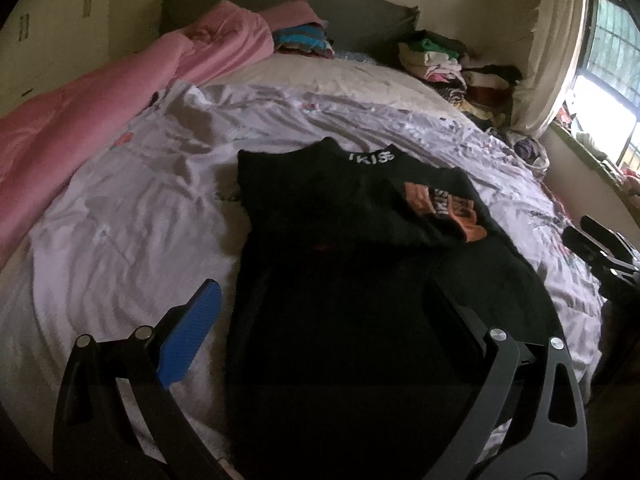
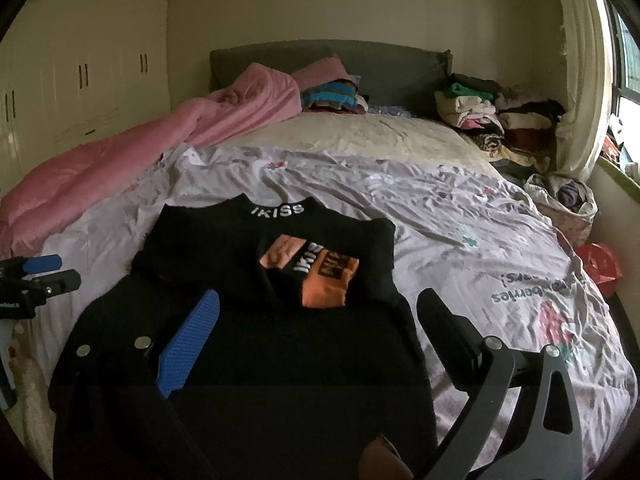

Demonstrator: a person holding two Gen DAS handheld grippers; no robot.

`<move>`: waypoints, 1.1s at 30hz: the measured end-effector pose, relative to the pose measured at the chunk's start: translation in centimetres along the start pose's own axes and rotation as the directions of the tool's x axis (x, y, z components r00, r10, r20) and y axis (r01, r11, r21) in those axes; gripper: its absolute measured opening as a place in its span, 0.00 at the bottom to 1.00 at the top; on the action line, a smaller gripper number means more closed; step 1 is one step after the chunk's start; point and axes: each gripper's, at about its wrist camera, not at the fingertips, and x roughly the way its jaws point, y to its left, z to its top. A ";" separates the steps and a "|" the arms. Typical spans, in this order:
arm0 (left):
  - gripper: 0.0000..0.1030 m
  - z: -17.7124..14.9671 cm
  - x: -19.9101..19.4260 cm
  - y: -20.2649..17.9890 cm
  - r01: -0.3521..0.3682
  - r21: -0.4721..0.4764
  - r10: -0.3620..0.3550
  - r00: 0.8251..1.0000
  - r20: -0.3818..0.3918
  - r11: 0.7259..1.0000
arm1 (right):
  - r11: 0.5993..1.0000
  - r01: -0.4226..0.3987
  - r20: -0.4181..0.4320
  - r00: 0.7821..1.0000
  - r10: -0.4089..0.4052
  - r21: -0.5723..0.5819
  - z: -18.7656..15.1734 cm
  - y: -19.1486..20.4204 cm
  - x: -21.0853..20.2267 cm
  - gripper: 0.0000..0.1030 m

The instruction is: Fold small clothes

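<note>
Bedroom with cream wardrobes (image 2: 80,60), a window (image 1: 612,60) at the right, and a bed (image 2: 460,216) under a wrinkled lilac sheet; pink duvet (image 2: 140,160) bunched along the left, folded stacks (image 2: 488,120) by the headboard. Black top (image 2: 256,300) lying flat at the near end of the bed, collar away, right sleeve with orange patches (image 2: 320,276) folded across the chest. Left tool (image 1: 324,320) spread wide over the hem, gripping nothing; right tool (image 2: 320,328) likewise apart and empty above the garment. Likely risks: pinching sheet together with fabric, since both lie slack; dragging the top and undoing the tucked sleeve; uneven lift skewing the next fold.
</note>
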 end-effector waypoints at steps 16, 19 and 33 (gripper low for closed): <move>0.91 -3.2 -0.5 0.2 -0.063 0.012 0.063 0.996 -0.061 0.998 | 1.000 0.008 -0.049 0.999 -0.007 0.014 -3.1 -2.0 -1.6 0.96; 0.91 -3.8 -0.4 0.1 -0.072 0.022 0.073 0.995 -0.073 0.997 | 1.000 0.006 -0.066 0.998 -0.005 0.019 -3.8 -2.3 -1.7 0.96; 0.91 -6.5 -0.7 2.1 -0.071 -0.032 0.065 0.988 -0.138 0.997 | 1.000 0.003 -0.098 0.995 0.000 0.025 -5.6 -3.2 -2.0 0.96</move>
